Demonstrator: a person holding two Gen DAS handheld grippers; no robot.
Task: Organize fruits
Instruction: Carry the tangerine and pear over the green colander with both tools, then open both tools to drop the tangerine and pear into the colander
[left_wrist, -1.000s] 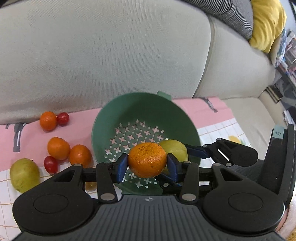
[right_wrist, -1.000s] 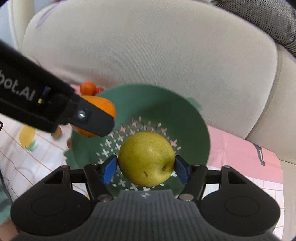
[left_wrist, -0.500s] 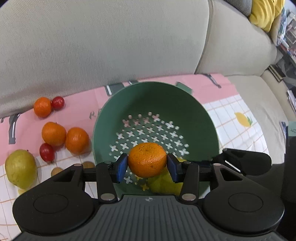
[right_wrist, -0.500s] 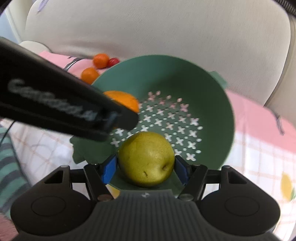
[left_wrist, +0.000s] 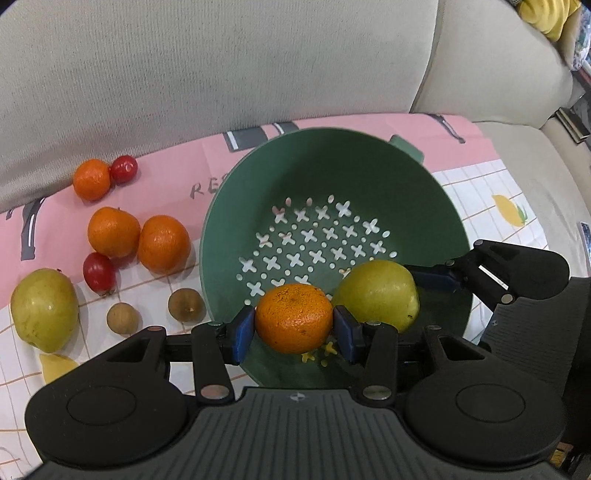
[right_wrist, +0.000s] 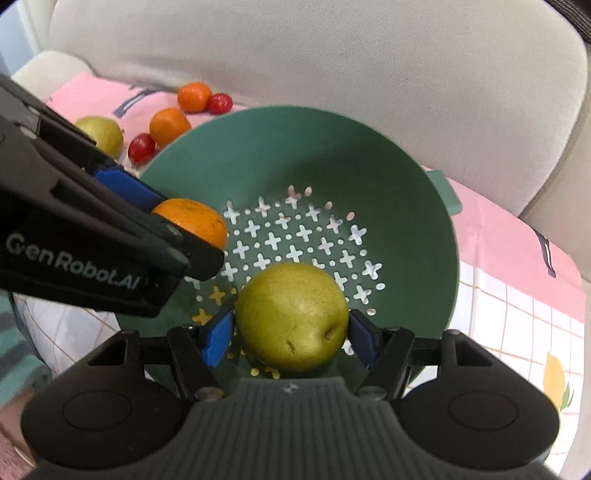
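While both fruits hang over the bowl: release seems next.
Left gripper: pinching the orange.
Right gripper: clamped on the pear.
Colander: below both, placed to collect fruit.
Loose fruit: waits beside it.
Change: left gripper sank lower; colander fills more view.

We are seeing each hand-held gripper wearing a black ribbed body, blue pads and silver screws. White "GenRobot.AI" lettering is showing on the left hand-held gripper.
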